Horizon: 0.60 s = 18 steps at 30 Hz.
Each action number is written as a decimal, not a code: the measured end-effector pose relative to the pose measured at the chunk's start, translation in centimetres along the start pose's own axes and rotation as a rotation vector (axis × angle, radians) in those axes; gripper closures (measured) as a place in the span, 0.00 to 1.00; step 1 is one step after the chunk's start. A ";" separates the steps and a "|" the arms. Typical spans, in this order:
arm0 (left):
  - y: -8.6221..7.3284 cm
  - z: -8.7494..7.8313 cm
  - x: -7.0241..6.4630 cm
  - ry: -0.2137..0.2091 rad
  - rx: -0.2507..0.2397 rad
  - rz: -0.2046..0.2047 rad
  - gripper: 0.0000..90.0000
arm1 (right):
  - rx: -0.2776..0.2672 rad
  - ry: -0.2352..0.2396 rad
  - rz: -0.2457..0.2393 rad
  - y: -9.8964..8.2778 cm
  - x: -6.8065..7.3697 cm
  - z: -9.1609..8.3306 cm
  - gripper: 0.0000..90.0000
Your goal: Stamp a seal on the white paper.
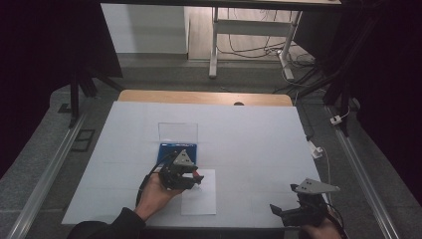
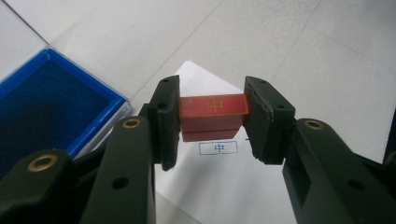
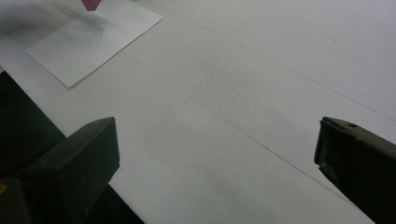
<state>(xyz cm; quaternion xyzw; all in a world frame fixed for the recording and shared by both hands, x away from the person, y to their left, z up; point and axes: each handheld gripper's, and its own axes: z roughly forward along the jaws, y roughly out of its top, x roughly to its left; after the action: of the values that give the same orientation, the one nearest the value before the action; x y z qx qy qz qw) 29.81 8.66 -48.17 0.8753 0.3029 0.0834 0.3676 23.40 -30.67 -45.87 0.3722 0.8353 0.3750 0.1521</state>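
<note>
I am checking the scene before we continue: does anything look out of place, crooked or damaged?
Nothing stands out. The left claw grips the red stamp block squarely above the white paper, which bears one neat blue mark. The blue box sits open beside it. The right claw is open over the bare sheet.

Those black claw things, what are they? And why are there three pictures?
They are grippers, pinching tools a person holds, one in each hand. One picture looks down from above the table. The other two come from little cameras riding on each gripper. The left gripper pinches a red block with a gold sign, just above a paper sheet that has a small boxed mark printed on it. Beside it lies an open blue box. The right gripper is open and holds nothing.
</note>
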 end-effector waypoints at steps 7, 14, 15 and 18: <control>0.1 -0.7 0.8 0.013 -0.015 -0.013 0.65 | 0.000 0.002 0.003 0.0 0.0 0.0 0.00; 0.2 -1.5 1.8 0.035 -0.033 -0.034 0.65 | -0.004 0.005 0.014 0.0 -0.1 -0.1 0.00; 0.2 -1.7 1.9 0.039 -0.035 -0.036 0.65 | -0.004 0.004 0.014 0.0 -0.2 -0.1 0.00; 0.2 -2.0 2.4 0.049 -0.045 -0.050 0.65 | -0.004 0.005 0.018 0.0 -0.2 -0.1 0.00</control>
<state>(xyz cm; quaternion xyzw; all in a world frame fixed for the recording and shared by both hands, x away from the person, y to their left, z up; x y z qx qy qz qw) 31.07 11.18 -46.78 0.8566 0.3314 0.1026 0.3818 23.48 -30.85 -45.84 0.3785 0.8316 0.3788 0.1474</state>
